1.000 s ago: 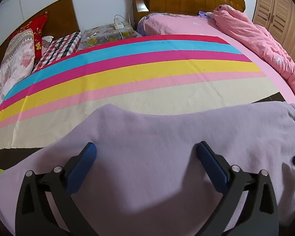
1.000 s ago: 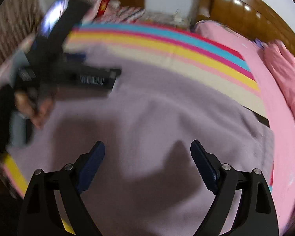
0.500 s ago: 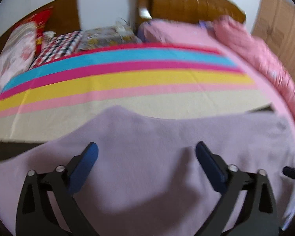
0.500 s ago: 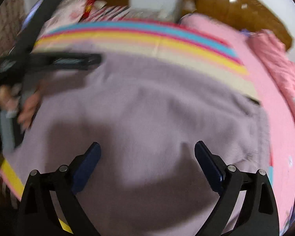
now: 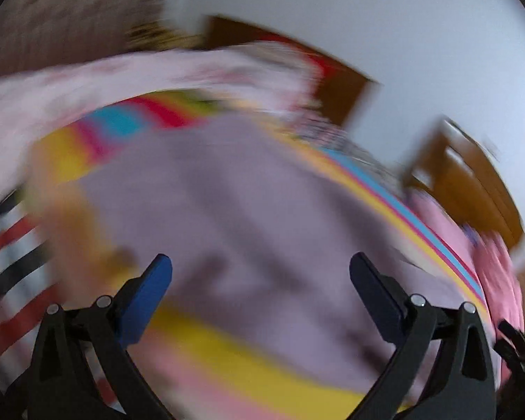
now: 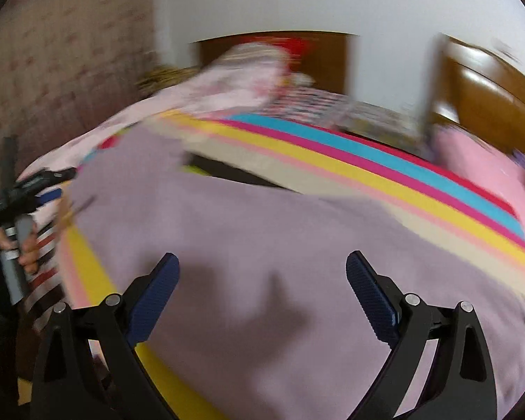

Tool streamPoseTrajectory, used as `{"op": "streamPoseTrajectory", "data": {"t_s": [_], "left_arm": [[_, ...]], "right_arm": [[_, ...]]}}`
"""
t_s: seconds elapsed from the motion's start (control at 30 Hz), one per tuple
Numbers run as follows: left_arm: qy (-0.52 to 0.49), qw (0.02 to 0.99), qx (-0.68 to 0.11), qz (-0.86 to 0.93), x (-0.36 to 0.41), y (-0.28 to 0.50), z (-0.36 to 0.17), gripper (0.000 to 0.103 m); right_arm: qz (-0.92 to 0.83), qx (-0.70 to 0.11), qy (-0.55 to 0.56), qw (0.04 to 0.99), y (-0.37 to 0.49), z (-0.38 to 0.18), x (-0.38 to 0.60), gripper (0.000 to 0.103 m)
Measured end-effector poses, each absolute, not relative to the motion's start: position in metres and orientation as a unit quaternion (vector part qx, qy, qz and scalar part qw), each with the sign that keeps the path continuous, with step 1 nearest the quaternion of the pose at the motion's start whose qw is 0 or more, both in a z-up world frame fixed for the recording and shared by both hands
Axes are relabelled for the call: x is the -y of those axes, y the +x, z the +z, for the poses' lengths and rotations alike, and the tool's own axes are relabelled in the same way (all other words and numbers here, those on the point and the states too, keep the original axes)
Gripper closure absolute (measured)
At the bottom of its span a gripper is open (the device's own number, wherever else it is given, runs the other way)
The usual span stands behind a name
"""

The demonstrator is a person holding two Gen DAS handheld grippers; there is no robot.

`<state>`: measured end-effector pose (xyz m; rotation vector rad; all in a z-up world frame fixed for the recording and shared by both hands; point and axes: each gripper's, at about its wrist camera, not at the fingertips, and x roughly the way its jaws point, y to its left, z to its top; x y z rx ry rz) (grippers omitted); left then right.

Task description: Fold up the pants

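The lilac pants [image 6: 262, 238] lie spread flat on a rainbow-striped sheet [image 6: 385, 161] on the bed. They also show, blurred, in the left wrist view [image 5: 248, 210]. My right gripper [image 6: 260, 276] is open and empty just above the pants' near part. My left gripper [image 5: 260, 274] is open and empty above the pants near one end. The left gripper also shows in the right wrist view [image 6: 42, 189] at the far left edge of the pants, held in a hand.
A pink floral pillow [image 6: 241, 77] and a plaid cloth [image 6: 315, 101] lie at the head of the bed. A wooden headboard [image 6: 490, 94] and pink bedding [image 6: 479, 161] are at the right. A striped cloth [image 5: 7, 255] lies at the left edge.
Both grippers have swung left, toward the pants' left end. The left wrist view is now heavily blurred and shows the pillow side. Both stay open.
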<state>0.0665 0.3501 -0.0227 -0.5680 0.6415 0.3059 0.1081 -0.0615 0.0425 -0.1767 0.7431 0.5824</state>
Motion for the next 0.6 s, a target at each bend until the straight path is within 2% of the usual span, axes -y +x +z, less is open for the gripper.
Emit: {"op": "streamPoseTrajectory", "data": {"t_s": [0.07, 0.1, 0.17, 0.23, 0.3, 0.4, 0.6], "left_arm": [[-0.327, 0.879, -0.297, 0.179, -0.396, 0.044, -0.034, 0.004], [-0.35, 0.872, -0.287, 0.185, -0.415, 0.036, -0.039, 0.005], [-0.375, 0.86, -0.284, 0.198, -0.438, 0.028, -0.048, 0.008], [-0.388, 0.852, -0.289, 0.202, -0.451, 0.028, -0.056, 0.018], [-0.395, 0.849, -0.294, 0.192, -0.452, 0.03, -0.059, 0.021], [-0.394, 0.848, -0.299, 0.19, -0.458, 0.038, -0.062, 0.022], [-0.4, 0.847, -0.297, 0.187, -0.462, 0.045, -0.068, 0.021]], "right_arm": [[0.357, -0.354, -0.099, 0.859, 0.121, 0.047, 0.001, 0.012], [0.396, -0.355, -0.105, 0.84, 0.13, 0.049, -0.03, 0.019], [0.458, -0.362, -0.12, 0.803, 0.148, 0.052, -0.093, 0.025], [0.513, -0.367, -0.145, 0.762, 0.166, 0.053, -0.171, 0.033], [0.552, -0.375, -0.159, 0.728, 0.177, 0.054, -0.232, 0.041], [0.597, -0.399, -0.144, 0.681, 0.194, 0.044, -0.305, 0.046], [0.586, -0.492, -0.114, 0.634, 0.22, -0.014, -0.364, 0.046]]}}
